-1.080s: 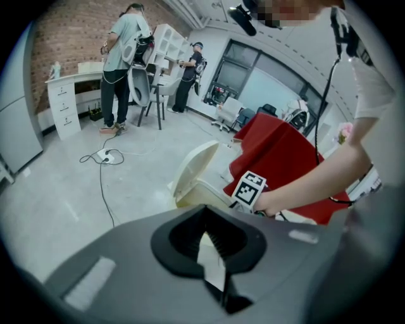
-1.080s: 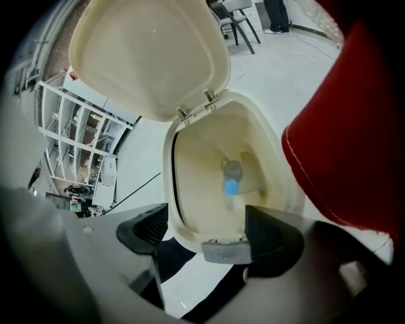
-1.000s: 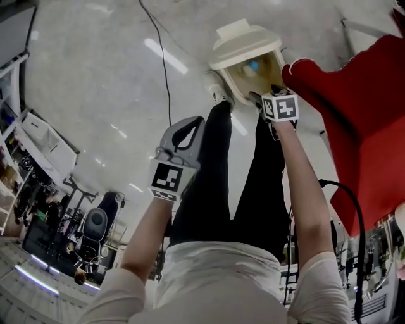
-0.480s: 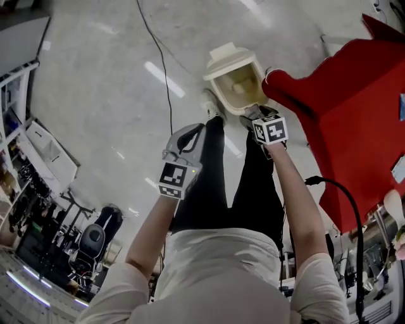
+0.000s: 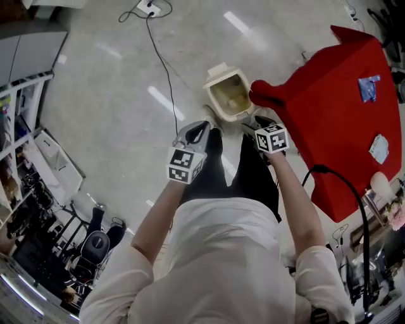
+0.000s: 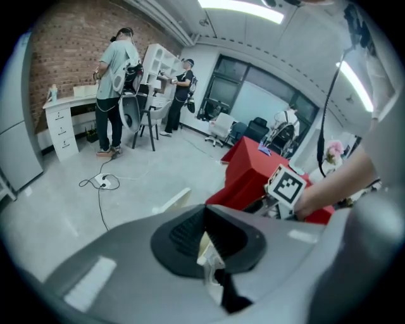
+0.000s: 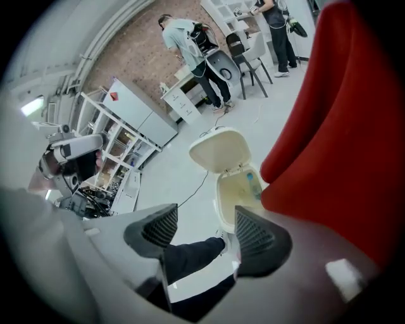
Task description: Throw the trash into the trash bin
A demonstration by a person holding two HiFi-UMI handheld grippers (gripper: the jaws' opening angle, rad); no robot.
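Observation:
The cream trash bin [image 5: 229,95] stands on the floor with its lid flipped up, beside the red-draped table [image 5: 342,120]. Something blue lies inside the bin [image 7: 252,181]. My right gripper [image 5: 253,126] hangs open above and short of the bin, by the red cloth's corner; its jaws have just been closing, with nothing between the pads [image 7: 204,221]. My left gripper [image 5: 200,126] is over the person's legs, left of the bin, its tips touching [image 6: 204,218]. A pale sliver shows behind the tips; I cannot tell what it is. A blue wrapper [image 5: 369,85] and a white scrap [image 5: 380,149] lie on the table.
A black cable [image 5: 161,57] runs across the floor to a power strip [image 5: 147,7]. Shelving [image 5: 25,114] lines the left side. Two people [image 6: 114,82] stand at desks far off. An office chair [image 5: 95,243] is behind me.
Both grippers have risen and drawn back from the bin, which now looks smaller and farther off. The right gripper has left the bin's mouth, and more of the table shows.

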